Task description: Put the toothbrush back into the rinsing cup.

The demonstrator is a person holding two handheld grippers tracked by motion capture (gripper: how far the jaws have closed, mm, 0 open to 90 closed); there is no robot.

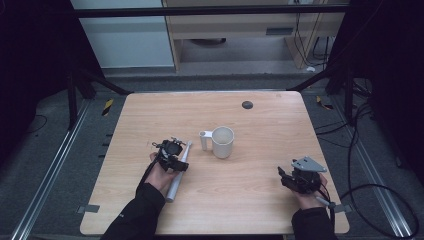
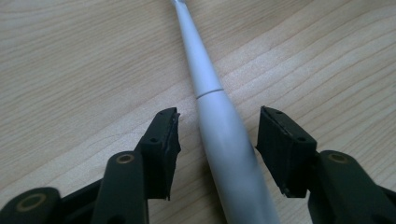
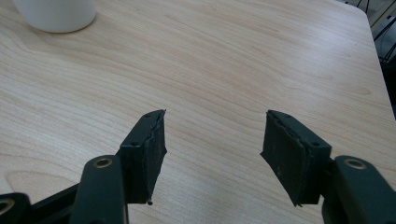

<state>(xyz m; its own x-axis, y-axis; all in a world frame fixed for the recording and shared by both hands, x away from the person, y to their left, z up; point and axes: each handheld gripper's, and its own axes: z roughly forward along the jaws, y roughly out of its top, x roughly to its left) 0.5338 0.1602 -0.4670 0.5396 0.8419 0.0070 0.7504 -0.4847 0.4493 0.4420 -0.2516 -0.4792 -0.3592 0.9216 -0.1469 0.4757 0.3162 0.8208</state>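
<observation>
Left gripper point(image 2: 218, 140): fingers wide, straddling the white toothbrush point(image 2: 219, 135) lying flat on the desk point(image 1: 260, 190), gaps either side. White mug point(image 1: 222, 142) stands near, at 2 o'clock. Right gripper point(image 3: 212, 149): fingers wide, over bare desk.

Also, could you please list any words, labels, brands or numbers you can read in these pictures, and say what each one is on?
None can be read.
Mug: plain white, no print on the sides that show.
Toothbrush: plain white, no visible brand.
Table: bare wood grain, no markings.
Left gripper and right gripper: plain black, no labels visible.
</observation>
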